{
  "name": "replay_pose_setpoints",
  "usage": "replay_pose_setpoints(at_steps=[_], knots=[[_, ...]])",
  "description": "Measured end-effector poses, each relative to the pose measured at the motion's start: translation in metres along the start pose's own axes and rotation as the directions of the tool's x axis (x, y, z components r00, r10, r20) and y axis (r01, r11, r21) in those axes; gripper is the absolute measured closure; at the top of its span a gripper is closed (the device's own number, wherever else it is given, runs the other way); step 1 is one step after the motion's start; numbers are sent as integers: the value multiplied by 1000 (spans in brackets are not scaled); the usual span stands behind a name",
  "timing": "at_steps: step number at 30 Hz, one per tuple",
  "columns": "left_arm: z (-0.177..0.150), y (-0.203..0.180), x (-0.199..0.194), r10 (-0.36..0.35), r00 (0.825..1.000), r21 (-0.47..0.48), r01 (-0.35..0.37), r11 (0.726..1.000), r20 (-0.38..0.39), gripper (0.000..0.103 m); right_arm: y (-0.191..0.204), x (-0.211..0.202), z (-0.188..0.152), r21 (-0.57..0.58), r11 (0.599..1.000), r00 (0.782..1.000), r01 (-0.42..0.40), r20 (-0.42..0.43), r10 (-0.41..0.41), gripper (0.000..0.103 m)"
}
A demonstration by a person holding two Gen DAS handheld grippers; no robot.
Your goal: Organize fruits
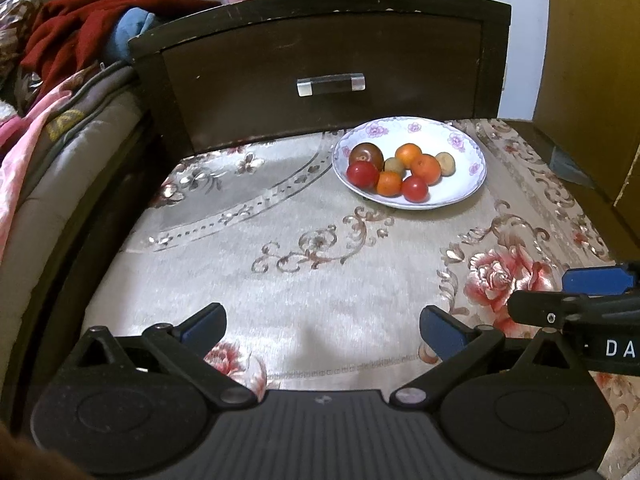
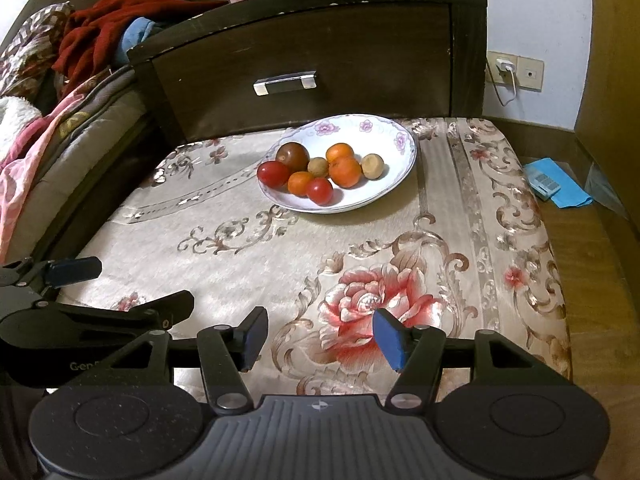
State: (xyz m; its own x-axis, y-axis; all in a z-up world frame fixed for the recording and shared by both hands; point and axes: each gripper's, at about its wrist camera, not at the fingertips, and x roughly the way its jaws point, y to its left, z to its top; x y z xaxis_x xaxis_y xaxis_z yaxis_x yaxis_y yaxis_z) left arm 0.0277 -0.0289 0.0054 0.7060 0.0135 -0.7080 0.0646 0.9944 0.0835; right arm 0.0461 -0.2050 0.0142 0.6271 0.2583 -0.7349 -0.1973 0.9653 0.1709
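A white flowered plate [image 1: 460,136] [image 2: 394,160] sits at the far side of a floral cloth [image 1: 300,280] [image 2: 280,260]. It holds a dark brown fruit [image 1: 366,155] [image 2: 293,156], two red tomatoes [image 1: 362,174] [image 2: 273,173], three oranges [image 1: 426,169] [image 2: 345,172] and two small tan fruits [image 1: 445,163] [image 2: 373,166]. My left gripper [image 1: 323,330] is open and empty over the near cloth. My right gripper [image 2: 322,338] is open and empty, well short of the plate. Each gripper shows at the edge of the other's view.
A dark wooden nightstand with a drawer handle [image 1: 331,84] [image 2: 285,81] stands right behind the plate. A bed with red and pink bedding [image 1: 60,80] lies to the left. A blue item [image 2: 556,184] lies on the floor at right, near a wall socket [image 2: 505,66].
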Motion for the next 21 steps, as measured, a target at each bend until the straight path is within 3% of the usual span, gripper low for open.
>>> replay_pose_setpoints(at_steps=[21], knots=[[-13,-1,-11,22,1000,10,-22,1000,7,0,10,-11,-14,-6,1000,1000,-5,-8,5,50]])
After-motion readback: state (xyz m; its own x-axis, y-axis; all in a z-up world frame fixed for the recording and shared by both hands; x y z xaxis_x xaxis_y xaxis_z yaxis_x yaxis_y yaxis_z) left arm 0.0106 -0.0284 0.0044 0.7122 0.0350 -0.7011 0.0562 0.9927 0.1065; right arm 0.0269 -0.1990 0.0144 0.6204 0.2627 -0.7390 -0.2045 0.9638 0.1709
